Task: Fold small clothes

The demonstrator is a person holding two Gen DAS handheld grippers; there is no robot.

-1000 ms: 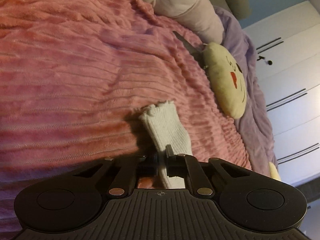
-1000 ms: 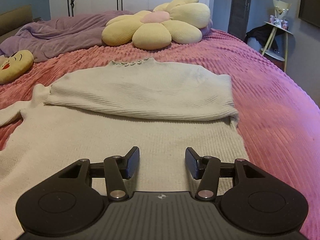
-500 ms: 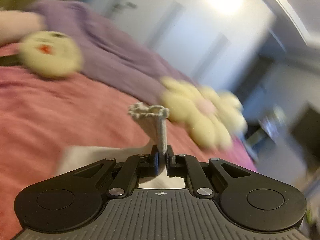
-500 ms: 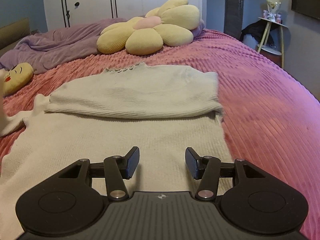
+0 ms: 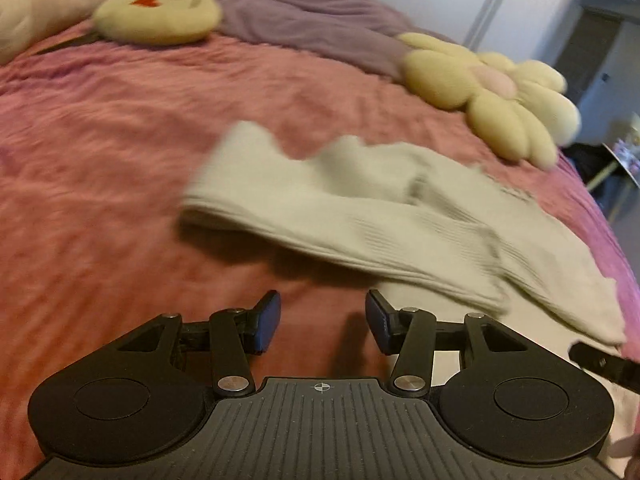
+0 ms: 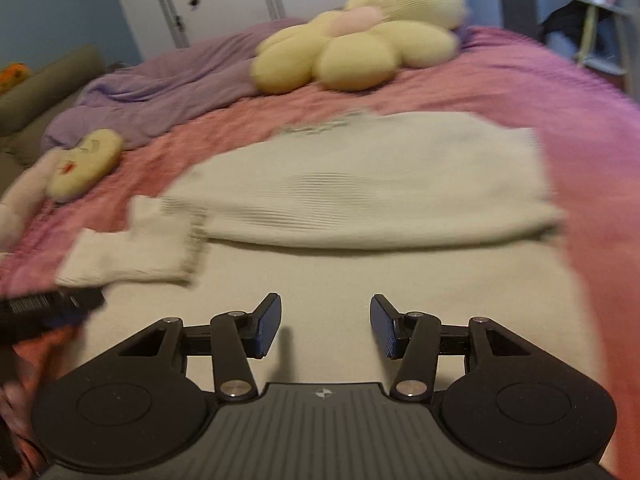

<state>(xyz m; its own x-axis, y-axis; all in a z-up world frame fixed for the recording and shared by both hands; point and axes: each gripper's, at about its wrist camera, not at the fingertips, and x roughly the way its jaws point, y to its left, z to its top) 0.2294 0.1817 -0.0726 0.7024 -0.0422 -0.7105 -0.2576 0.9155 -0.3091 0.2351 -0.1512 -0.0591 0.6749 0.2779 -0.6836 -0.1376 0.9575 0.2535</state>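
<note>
Two hand-held grippers are working over a pink bed [image 5: 120,168], and a cream sweater [image 6: 360,184] is lying flat on it, right in the middle, so it can be folded. On the left, the left hand-held gripper [image 5: 322,326] is opening its jaws, and nothing is sitting between them. The sleeve [image 5: 340,224] is lying just in front of it, doubled over toward the body of the sweater. I think it is lying that way to make the sweater narrower. In the right wrist view the sleeve end is resting on the sweater's left side, with the left hand-held gripper just beside it. The top part of the sweater is lying folded over the bottom part. On the right, the right hand-held gripper [image 6: 324,328] is hanging over the sweater's lower part with its jaws about half open, gripping nothing. I think it is waiting for its turn. A flower pillow [image 6: 360,44] and a face pillow [image 5: 156,12] are sitting far back, out of the way.
</note>
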